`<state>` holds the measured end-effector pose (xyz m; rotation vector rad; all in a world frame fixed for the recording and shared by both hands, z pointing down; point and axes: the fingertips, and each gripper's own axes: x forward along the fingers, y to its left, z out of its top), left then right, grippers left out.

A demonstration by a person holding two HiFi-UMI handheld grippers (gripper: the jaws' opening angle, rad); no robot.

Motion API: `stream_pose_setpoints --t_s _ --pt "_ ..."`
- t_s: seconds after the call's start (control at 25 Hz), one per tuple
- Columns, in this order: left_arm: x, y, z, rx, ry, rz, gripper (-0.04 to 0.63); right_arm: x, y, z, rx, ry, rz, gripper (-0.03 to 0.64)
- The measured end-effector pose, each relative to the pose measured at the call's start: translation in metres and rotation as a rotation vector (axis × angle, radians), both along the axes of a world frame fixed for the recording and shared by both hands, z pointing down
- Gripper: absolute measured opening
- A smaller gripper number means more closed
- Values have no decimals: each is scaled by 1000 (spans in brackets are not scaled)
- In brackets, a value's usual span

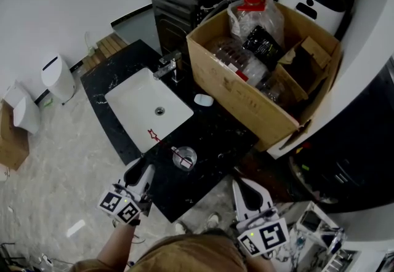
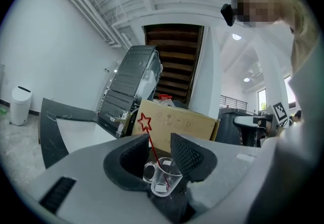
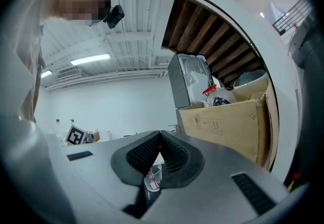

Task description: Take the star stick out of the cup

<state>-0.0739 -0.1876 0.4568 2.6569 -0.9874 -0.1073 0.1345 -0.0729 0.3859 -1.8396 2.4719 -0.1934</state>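
There is one long black worktop point(image 1: 215, 135). On its far end sits one big brown cardboard box point(image 1: 240, 95), full of bags and packets. Next to the box, one white sink point(image 1: 138, 104) is set into the worktop, with one shiny tap point(image 1: 167, 66) behind it.

The person holds two claws, one in each hand, low at the near edge of the worktop. The left claw point(image 1: 140, 169) is released: its two jaws stand wide apart and touch nothing. The cup shows in the gap between them but stands a little way in front. The right claw point(image 1: 242, 186) is clenched: its two jaws meet at the tips with nothing between them.

One small clear cup point(image 1: 184, 158) with a handle stands upright on the worktop, near the front corner of the sink and between the two claws. One thin red star stick point(image 2: 154, 150) is in the cup. It leans toward the sink, and its one red star pokes out above the rim.
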Motion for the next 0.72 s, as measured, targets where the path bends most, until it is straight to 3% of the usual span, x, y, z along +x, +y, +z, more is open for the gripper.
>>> stream_pose_setpoints --t_s 0.72 --pt "23 -34 11 -31 -2 38 129 13 1 1 -11 3 51 -2"
